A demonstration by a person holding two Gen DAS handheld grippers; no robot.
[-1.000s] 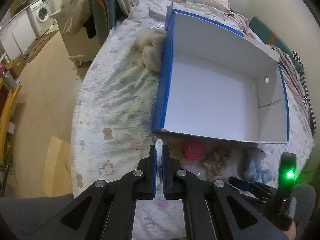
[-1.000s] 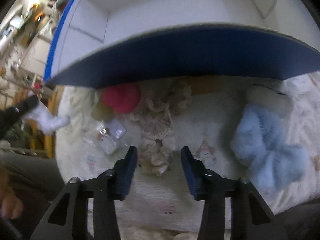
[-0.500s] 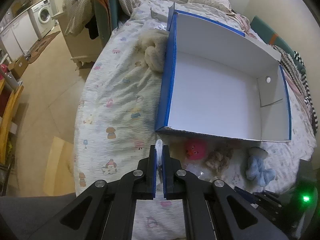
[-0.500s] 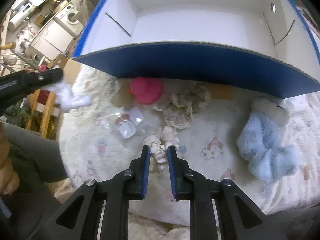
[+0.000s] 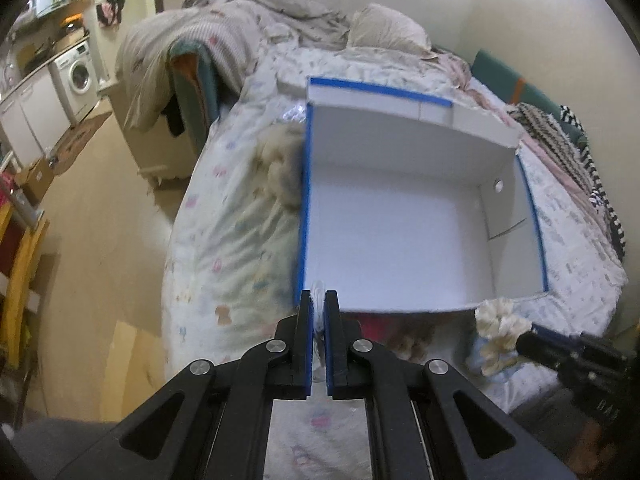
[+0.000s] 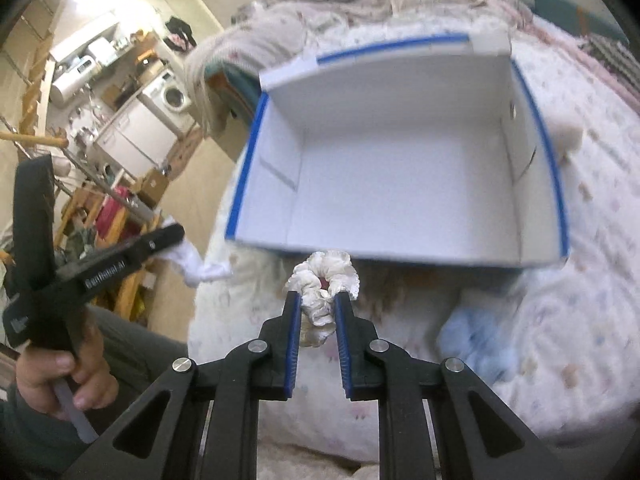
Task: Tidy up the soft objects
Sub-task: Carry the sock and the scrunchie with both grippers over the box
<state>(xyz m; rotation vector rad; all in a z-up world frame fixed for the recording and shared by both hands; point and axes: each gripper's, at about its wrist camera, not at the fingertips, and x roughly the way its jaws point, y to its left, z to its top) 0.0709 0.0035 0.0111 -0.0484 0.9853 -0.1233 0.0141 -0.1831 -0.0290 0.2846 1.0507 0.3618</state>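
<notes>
On the bed, a white box sits open ahead of both tongs. Left tongs pinch a white cloth; right tongs clamp a cream scrunchie.

Cream scrunchie and white cloth held aloft.

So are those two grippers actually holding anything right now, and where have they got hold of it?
Yes, both. The right gripper pinches a cream scrunchie by its lower ruffled edge. The left gripper is shut on a small white cloth, gripped at one end.
</notes>
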